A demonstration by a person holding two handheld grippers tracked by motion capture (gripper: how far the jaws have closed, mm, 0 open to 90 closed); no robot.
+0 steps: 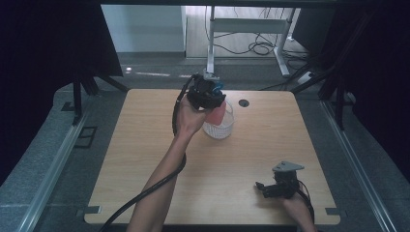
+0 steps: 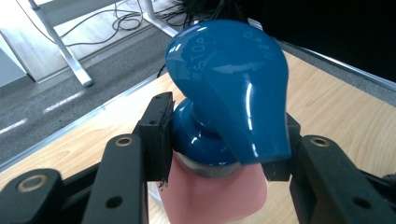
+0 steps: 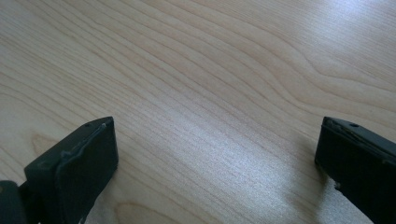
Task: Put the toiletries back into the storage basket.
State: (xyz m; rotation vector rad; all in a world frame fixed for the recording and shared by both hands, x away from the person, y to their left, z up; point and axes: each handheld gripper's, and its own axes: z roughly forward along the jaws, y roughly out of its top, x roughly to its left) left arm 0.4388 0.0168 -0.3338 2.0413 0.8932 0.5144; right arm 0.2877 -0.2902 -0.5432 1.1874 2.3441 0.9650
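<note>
A pink bottle [image 1: 216, 114] with a glossy blue pump top [image 2: 233, 93] is held over a clear ribbed glass bowl [image 1: 220, 128] near the table's far middle. My left gripper [image 1: 207, 93] is shut on the blue neck [image 2: 196, 140] just under the pump head, one black jaw on each side. The pink body [image 2: 215, 198] hangs below the jaws. My right gripper [image 1: 263, 187] rests low over the wood near the front right, open with bare table [image 3: 210, 130] between its fingers [image 3: 84, 158].
A light wood table [image 1: 145, 159] has a round cable hole [image 1: 243, 103] at its far edge. Beyond it are grey floor, a white desk frame [image 1: 246, 29] and loose cables. Dark curtains stand at both sides.
</note>
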